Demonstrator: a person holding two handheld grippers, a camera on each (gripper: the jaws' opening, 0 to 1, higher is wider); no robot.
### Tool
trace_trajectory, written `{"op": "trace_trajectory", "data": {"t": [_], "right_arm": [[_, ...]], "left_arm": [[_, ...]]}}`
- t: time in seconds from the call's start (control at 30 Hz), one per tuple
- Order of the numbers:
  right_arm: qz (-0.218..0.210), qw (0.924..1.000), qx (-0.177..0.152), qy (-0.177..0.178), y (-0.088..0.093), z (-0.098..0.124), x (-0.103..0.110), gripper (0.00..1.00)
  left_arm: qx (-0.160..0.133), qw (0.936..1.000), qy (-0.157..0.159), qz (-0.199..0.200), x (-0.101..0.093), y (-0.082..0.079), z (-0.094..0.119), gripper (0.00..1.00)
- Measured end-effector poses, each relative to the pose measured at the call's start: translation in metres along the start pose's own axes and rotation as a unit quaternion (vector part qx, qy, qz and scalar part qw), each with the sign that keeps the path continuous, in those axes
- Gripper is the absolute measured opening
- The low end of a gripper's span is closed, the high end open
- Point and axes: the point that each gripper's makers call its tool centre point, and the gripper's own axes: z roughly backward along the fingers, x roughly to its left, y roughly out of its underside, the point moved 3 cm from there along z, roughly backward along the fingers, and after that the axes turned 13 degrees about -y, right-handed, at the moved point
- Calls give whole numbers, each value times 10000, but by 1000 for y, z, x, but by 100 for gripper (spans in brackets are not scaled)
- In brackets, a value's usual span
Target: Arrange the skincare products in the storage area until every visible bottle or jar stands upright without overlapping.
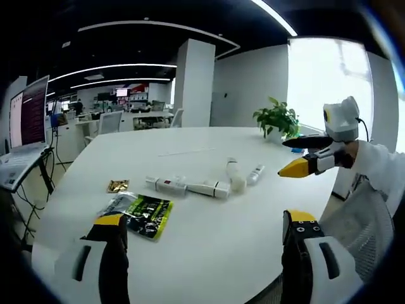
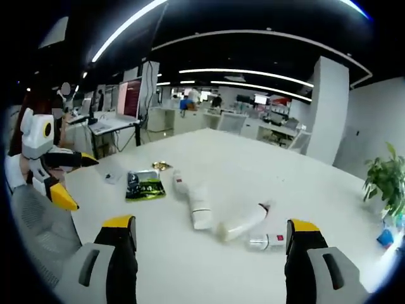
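— Tubes? Where?
— Four tubes (image 1: 209, 183), all lying flat mid-table, none upright. In the left gripper view: one tube with a red mark (image 1: 166, 184) at left, a second (image 1: 209, 189) end to end beside it, a rounder bottle (image 1: 236, 176) angled just right of that, a small tube (image 1: 255, 174) farthest right. Same row in the right gripper view: red-marked tube (image 2: 180, 183) far left, then (image 2: 200, 213), bottle (image 2: 242, 222), small tube (image 2: 267, 240) nearest.
— Touching?
— Second tube and bottle meet at their ends; overlap hard to judge.
— Grippers?
— Left gripper (image 1: 204, 237) spread wide, nothing between the jaws, hanging over the near table edge. Right gripper (image 2: 211, 244) likewise released and bare, short of the bottle. Seen too from the left gripper view at right (image 1: 304, 155), yellow tips apart.
— Around them?
— Green-and-black packet (image 1: 147, 215) left of the tubes, a clear wrapper (image 1: 114, 204) against it, a gold sachet (image 1: 118, 185) beyond. White table (image 1: 209, 253). Potted plant (image 1: 277, 120) at the far right edge; laptop (image 1: 25, 126) off to the left.
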Motion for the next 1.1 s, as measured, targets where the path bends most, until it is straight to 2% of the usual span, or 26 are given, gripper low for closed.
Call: {"op": "trace_trajectory", "data": {"t": [0.43,1.1], "right_arm": [[-80,9999,102,-71,13,-3,4,99],[24,9992,260,-286,7,-23,0,99]], "left_arm": [[51,10000,-9,9,1,0,-1,96],[28,10000,-10,21,2,0,0,96]]}}
